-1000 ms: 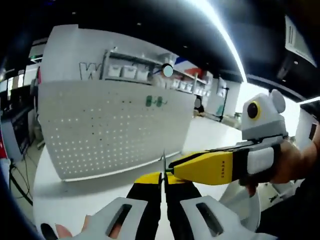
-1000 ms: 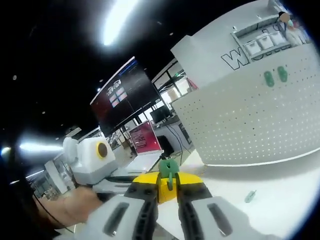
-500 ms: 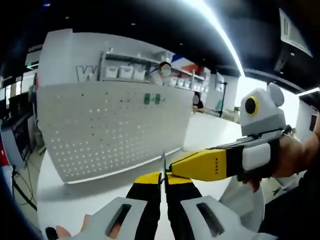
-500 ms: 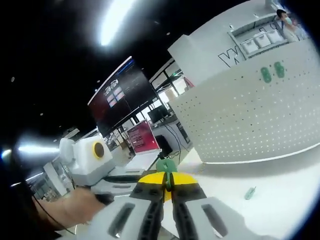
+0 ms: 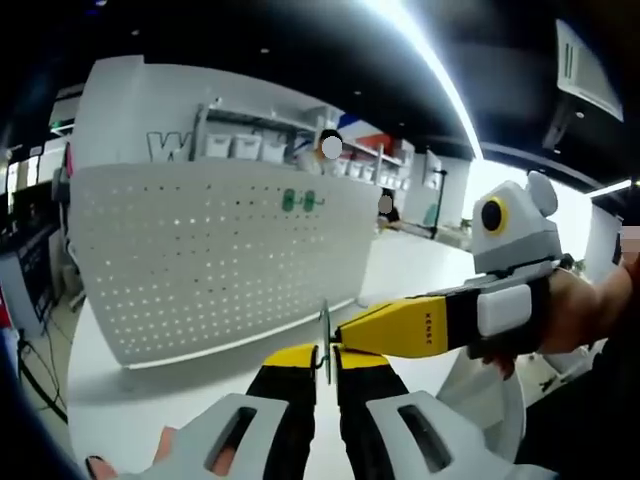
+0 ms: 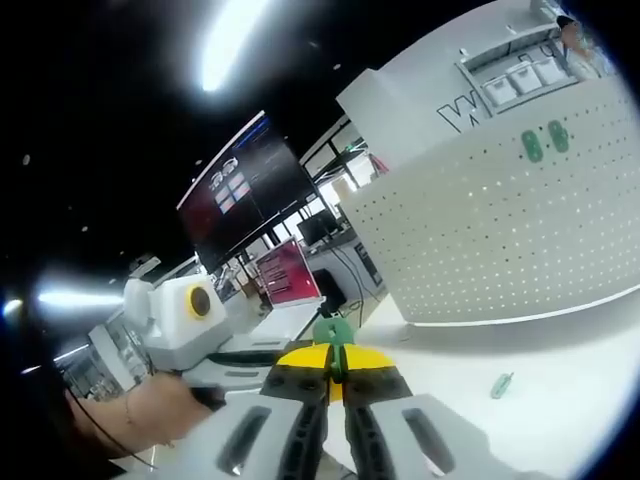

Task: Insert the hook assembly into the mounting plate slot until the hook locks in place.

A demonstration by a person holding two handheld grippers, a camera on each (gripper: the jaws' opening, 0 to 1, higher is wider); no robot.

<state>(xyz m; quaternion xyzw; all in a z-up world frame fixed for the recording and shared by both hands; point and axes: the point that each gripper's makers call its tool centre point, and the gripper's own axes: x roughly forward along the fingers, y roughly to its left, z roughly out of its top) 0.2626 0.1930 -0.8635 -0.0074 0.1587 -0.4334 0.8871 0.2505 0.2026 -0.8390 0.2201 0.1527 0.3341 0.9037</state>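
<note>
Little has shifted in a second: both tools keep their meeting at mid-air, short of the pegboard [image 5: 215,255]. Left tool [image 5: 322,350] stays clamped on a thin plate [image 5: 324,325], seen edge-on; right tool [image 6: 336,362] stays clamped on the green hook [image 6: 332,331]. Insertion looks not yet done. Right gripper view adds a spare green piece [image 6: 501,383] lying on the tabletop [image 6: 560,370] at 4 o'clock; left gripper view shows the right tool entering from 3 o'clock.

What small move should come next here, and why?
Probably carry the green hook, pinched between both grippers' jaws, toward the white pegboard. The left gripper and right gripper meet at the piece, the board stands apart from them, and two green hooks already hang there.
</note>
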